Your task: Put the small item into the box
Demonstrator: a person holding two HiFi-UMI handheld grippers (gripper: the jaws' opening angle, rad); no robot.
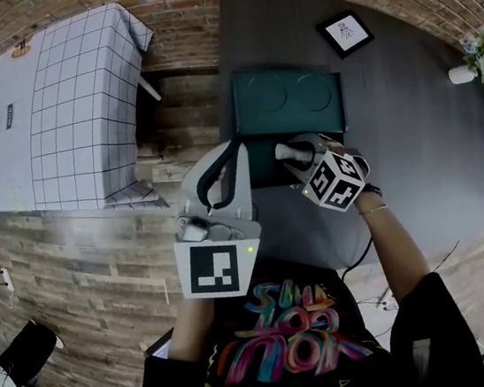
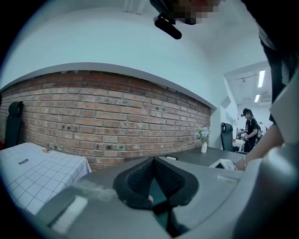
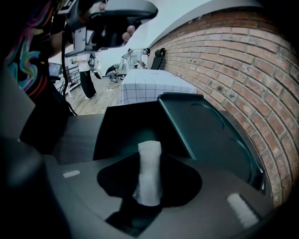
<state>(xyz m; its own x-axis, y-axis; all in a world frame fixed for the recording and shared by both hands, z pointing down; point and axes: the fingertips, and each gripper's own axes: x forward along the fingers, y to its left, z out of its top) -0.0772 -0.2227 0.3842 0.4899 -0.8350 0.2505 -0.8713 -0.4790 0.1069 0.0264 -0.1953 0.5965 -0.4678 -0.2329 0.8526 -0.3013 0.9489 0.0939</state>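
Observation:
A dark green box stands open on the dark table, its lid raised at the far side. My left gripper is at the box's left wall, and in the left gripper view its jaws are shut on a thin green edge. My right gripper points steeply down over the open box, shut on a small white stick-like item. In the right gripper view the white item stands upright between the pads, with the box's dark inside and lid just beyond it.
A second table with a white checked cloth stands to the left. On the dark table's far side are a small framed picture and a white vase of flowers. A brick wall runs behind. People stand far off in both gripper views.

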